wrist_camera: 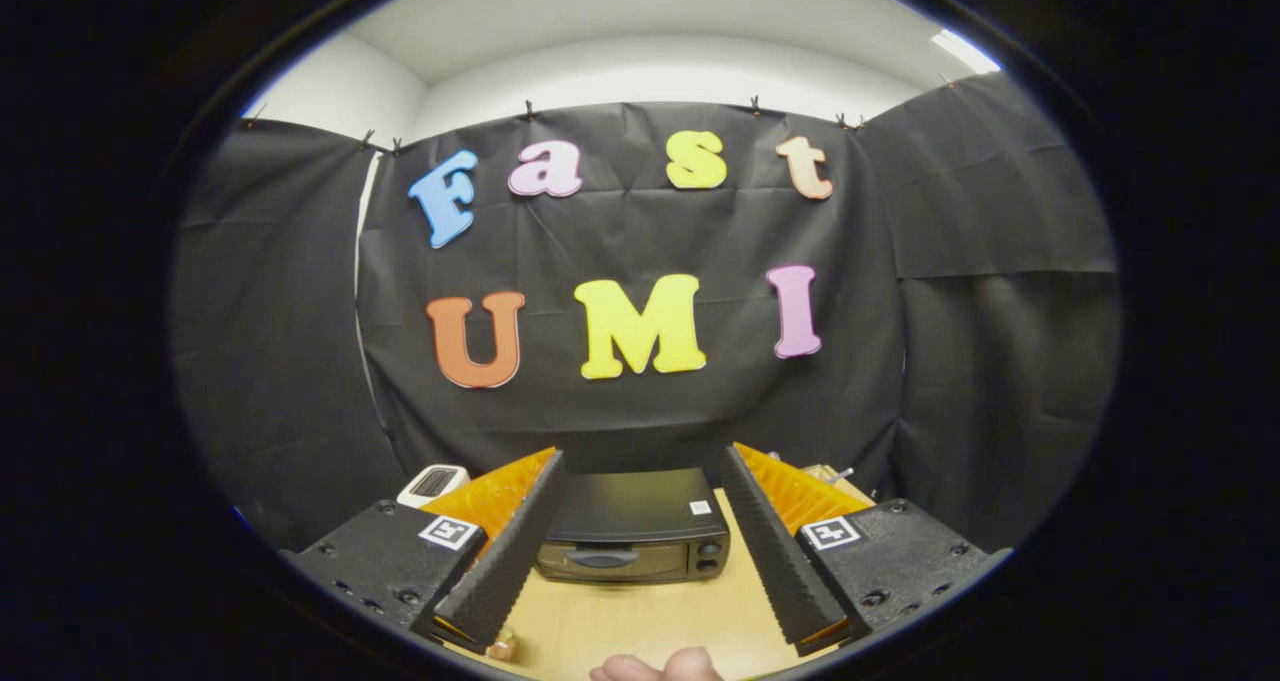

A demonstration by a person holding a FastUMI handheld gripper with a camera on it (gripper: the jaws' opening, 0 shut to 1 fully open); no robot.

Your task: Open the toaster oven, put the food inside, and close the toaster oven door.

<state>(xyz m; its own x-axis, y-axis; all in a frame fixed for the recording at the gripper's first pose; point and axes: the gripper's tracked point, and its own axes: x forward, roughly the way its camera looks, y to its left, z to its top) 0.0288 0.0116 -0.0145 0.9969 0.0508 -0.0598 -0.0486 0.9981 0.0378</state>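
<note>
While the gripper (pixel 640 461) is held above the wooden table (pixel 650 621), its two fingers are spread wide apart and nothing is gripped between them. Between the fingers, a little ahead of their tips, the toaster oven (pixel 633 526) is seen standing on the table against the black cloth wall (pixel 640 401). It is a dark, low box with a flat top, and a small white sticker (pixel 700 507) is placed near the right back corner of that top. Its door (pixel 600 559) is shut, a curved handle (pixel 602 558) is seen in the middle of the front, and two round knobs (pixel 708 557) are set one above the other at the right end of the front. Beyond the left finger, a small white appliance (pixel 432 483) with a dark slotted top is found on the table, well apart from the oven. Near the base of the left finger, a small light brown piece (pixel 501 646) lies on the table; what it is cannot be told. At the near edge of the table, part of a person's hand (pixel 655 667) is seen, only some fingertips of it.
</note>
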